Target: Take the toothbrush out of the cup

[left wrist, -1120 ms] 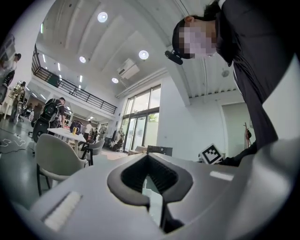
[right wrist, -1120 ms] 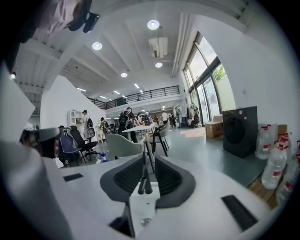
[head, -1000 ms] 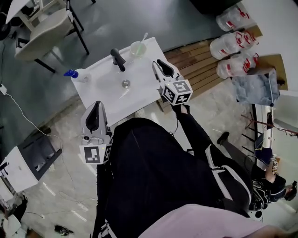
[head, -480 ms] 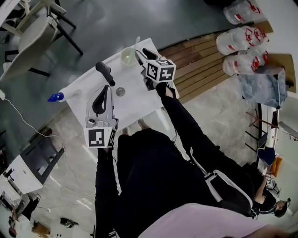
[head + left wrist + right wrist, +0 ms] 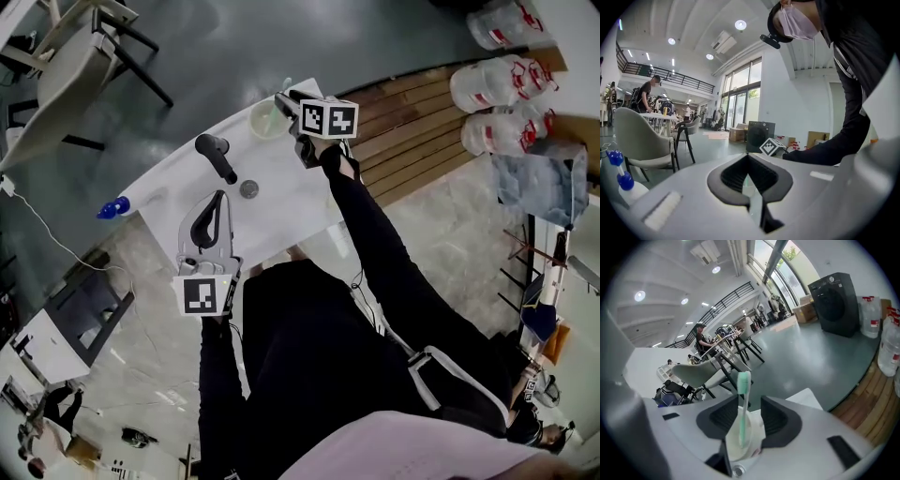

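Note:
A pale cup [image 5: 265, 120] stands at the far corner of the white table [image 5: 281, 202], with a mint-green toothbrush [image 5: 285, 86] upright in it. My right gripper [image 5: 289, 103] is at the cup. In the right gripper view the toothbrush [image 5: 742, 404] rises from the cup [image 5: 740, 446] between the right gripper's [image 5: 746, 408] jaws. The jaws are opening and the pads stand clear of the brush. My left gripper [image 5: 221, 196] hovers over the table's near part, its tips together, holding nothing. The left gripper view shows the left gripper [image 5: 748, 155] pointing across the table.
A black faucet [image 5: 216, 157] and a round drain [image 5: 248, 188] sit mid-table. A blue-capped spray bottle [image 5: 114, 206] lies at the left end. Wooden slats [image 5: 412, 141] with water jugs [image 5: 497, 89] are to the right. Chairs [image 5: 56, 75] stand beyond the table.
Both grippers came forward and down over the table. The right gripper reached the cup and its jaws now flank the toothbrush. The left gripper advanced from the table's near edge.

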